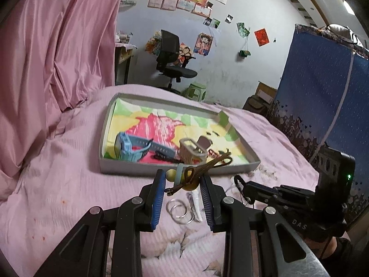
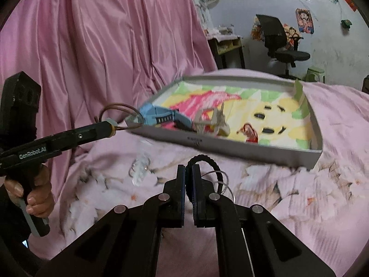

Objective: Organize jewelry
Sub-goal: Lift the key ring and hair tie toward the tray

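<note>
Beaded cord bracelet (image 1: 196, 175): held clamped between the pads of the left gripper (image 1: 183, 180), just short of the near wall of the tray (image 1: 180, 169), which lies directly ahead; its brown cord loop trails forward over that rim. Right gripper (image 2: 189, 173): pressed nearly together on a black ridged band (image 2: 207, 160), lower and nearer than the tray. Two metal rings (image 1: 180, 211) are noted on the bedspread (image 1: 69, 184).

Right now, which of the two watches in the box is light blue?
The light blue watch at the left end of the box; the beige watch stands further right.
</note>
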Demonstrator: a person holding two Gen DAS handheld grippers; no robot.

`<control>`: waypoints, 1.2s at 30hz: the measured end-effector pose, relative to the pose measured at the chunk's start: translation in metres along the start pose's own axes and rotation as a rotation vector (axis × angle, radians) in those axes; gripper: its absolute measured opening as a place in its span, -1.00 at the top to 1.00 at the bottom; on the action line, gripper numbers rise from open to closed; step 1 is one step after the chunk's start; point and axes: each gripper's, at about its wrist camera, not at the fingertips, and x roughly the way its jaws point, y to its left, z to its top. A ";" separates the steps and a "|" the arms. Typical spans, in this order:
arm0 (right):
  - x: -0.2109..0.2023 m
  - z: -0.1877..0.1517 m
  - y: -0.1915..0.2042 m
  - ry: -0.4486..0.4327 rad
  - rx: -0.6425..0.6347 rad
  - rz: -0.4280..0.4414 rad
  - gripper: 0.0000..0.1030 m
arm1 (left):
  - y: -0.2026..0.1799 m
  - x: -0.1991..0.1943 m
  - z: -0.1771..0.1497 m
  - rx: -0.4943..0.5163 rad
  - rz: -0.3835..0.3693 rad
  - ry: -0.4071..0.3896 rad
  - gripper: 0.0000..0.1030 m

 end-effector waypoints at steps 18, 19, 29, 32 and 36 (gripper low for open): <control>-0.008 0.028 -0.040 -0.086 0.124 0.093 0.90 | -0.005 0.031 0.024 -0.025 0.006 -0.034 0.44; -0.005 0.026 -0.044 -0.078 0.145 0.106 0.90 | -0.005 0.032 0.023 -0.025 0.007 -0.029 0.44; 0.024 0.006 -0.078 0.060 0.324 0.123 0.90 | -0.008 0.039 0.007 -0.030 -0.005 0.014 0.44; 0.025 0.002 -0.089 0.086 0.366 0.103 0.90 | -0.009 0.041 0.004 -0.029 -0.009 0.023 0.44; 0.022 0.000 -0.099 0.090 0.374 0.025 0.90 | -0.009 0.041 0.002 -0.030 -0.013 0.030 0.44</control>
